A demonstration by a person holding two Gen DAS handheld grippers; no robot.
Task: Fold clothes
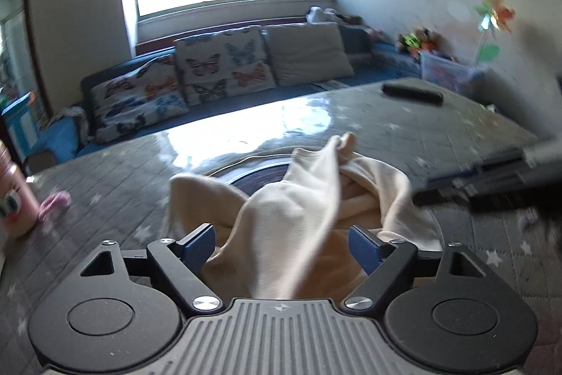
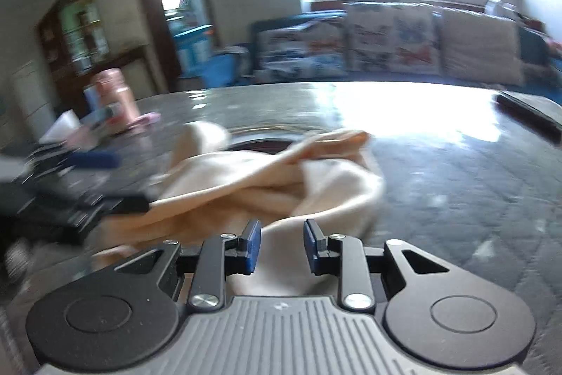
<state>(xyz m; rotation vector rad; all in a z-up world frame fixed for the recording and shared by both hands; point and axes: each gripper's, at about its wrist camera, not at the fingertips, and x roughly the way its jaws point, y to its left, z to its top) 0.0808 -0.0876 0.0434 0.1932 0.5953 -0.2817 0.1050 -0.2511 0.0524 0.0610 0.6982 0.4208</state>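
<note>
A cream garment [image 1: 298, 199] lies bunched on the grey quilted table [image 1: 456, 115], over a dark round inset. My left gripper [image 1: 281, 246] is open, its blue pads wide apart on either side of a raised fold of the cloth, not clamping it. In the right wrist view the same garment [image 2: 267, 171] is crumpled ahead. My right gripper [image 2: 282, 245] is open with a narrower gap, cloth lying between and under the pads. The right gripper also shows blurred in the left wrist view [image 1: 491, 174], and the left gripper in the right wrist view [image 2: 70, 185].
A black remote [image 1: 411, 92] lies at the table's far right. A pink bottle [image 1: 14, 199] and a pink item [image 1: 54, 204] stand at the left edge. A sofa with butterfly cushions [image 1: 217, 65] and a window lie behind the table.
</note>
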